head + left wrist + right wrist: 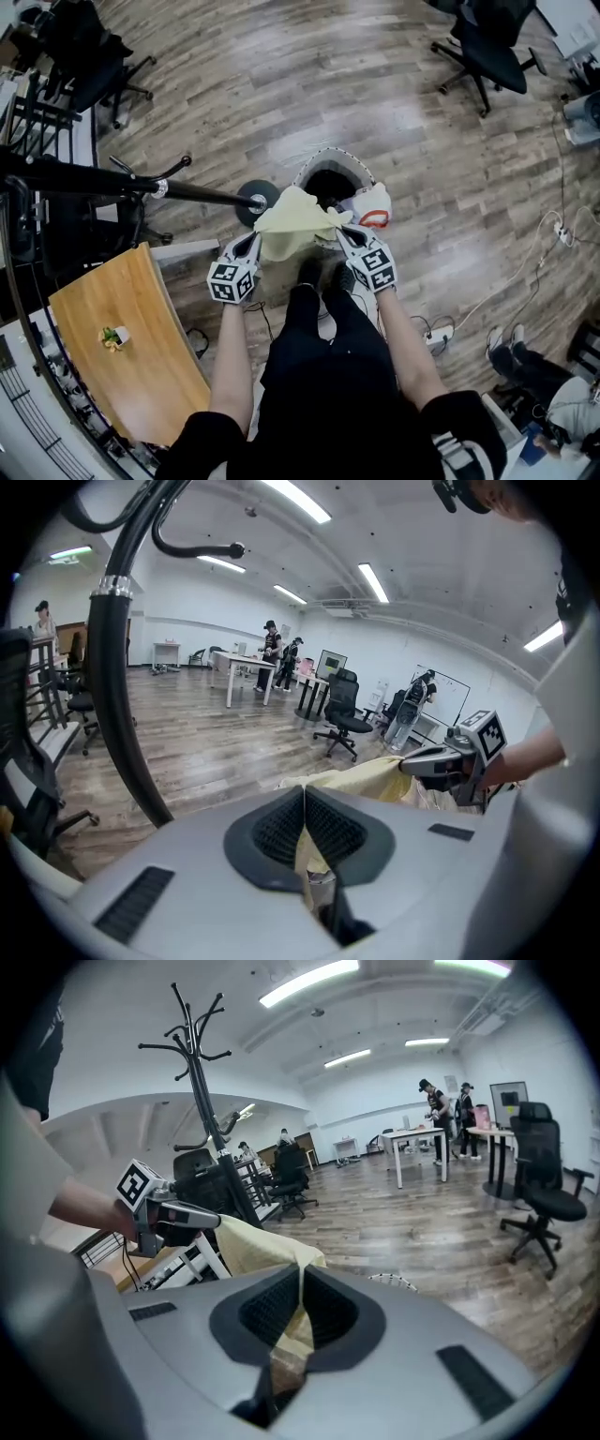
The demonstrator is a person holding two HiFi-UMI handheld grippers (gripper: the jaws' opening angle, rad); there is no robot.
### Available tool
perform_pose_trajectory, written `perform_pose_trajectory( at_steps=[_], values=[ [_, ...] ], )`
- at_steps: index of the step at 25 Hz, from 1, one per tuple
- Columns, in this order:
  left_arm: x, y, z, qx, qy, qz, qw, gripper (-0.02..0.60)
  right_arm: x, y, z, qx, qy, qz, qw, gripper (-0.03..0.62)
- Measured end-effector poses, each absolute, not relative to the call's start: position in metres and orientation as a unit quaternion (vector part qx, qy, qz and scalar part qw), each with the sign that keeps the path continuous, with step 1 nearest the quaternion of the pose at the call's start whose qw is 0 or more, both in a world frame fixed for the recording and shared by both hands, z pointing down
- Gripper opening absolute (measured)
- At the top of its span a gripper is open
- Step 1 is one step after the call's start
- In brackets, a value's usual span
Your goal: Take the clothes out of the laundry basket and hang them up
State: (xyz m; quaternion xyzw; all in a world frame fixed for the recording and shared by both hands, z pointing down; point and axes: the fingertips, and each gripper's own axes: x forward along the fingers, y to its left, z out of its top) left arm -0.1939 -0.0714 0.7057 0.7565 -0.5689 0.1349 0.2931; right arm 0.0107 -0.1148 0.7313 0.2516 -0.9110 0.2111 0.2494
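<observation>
Cloth (292, 225), pale yellow, is up in the air between the two tools, directly over the laundry basket (323, 157) on the floor. Left tool (253, 239) is clamped on one edge and right tool (343, 231) on the other. Both gripper views show fabric pinched thin between closed pads. The span between them is slack and bunched, not spread. A white thing with a red mark (375, 208) sits at the basket rim under the right tool; can't tell if it's another garment.

Coat rack (112, 183) has its base just beside the basket, on the left tool's side. Wooden table (131, 375) is further out that way and plays no part here.

My read of the step: cloth lifted out, next it goes onto the rack. To do it well:
- Hold both pinches firm and draw the tools apart until the top edge goes taut.
- Check the hanging part is clear of the basket rim before swinging toward the rack.
- Come at a hook from above and drape the middle of the edge over it.
- Open one tool at a time, only once the hook carries the weight.

Risk: a thin pinch near the edge could slip if yanked.
</observation>
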Motion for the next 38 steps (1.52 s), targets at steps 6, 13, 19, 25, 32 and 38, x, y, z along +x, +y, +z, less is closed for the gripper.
perform_pose_trajectory(
  at_steps=[6,13,19,25,32,38],
  values=[
    [-0.188,-0.061,0.66,0.758,-0.583,0.127,0.262,0.023,0.014,-0.113,0.693,0.242,-0.922,0.188,0.235,0.023],
    [-0.185,-0.054,0.609,0.748,-0.617,0.111,0.218,0.023,0.016,-0.109,0.655,0.212,-0.938,0.161,0.222,0.023],
    [-0.188,-0.044,0.583,0.726,-0.653,0.099,0.191,0.023,0.011,-0.114,0.628,0.182,-0.952,0.128,0.209,0.023],
    [-0.192,-0.021,0.561,0.714,-0.675,0.101,0.158,0.023,0.001,-0.106,0.606,0.152,-0.964,0.101,0.192,0.023],
    [-0.205,0.011,0.539,0.695,-0.701,0.081,0.135,0.023,-0.023,-0.092,0.585,0.12,-0.973,0.075,0.183,0.023],
    [-0.22,0.033,0.521,0.685,-0.715,0.082,0.116,0.023,-0.043,-0.082,0.56,0.111,-0.979,0.057,0.162,0.023]
  ],
)
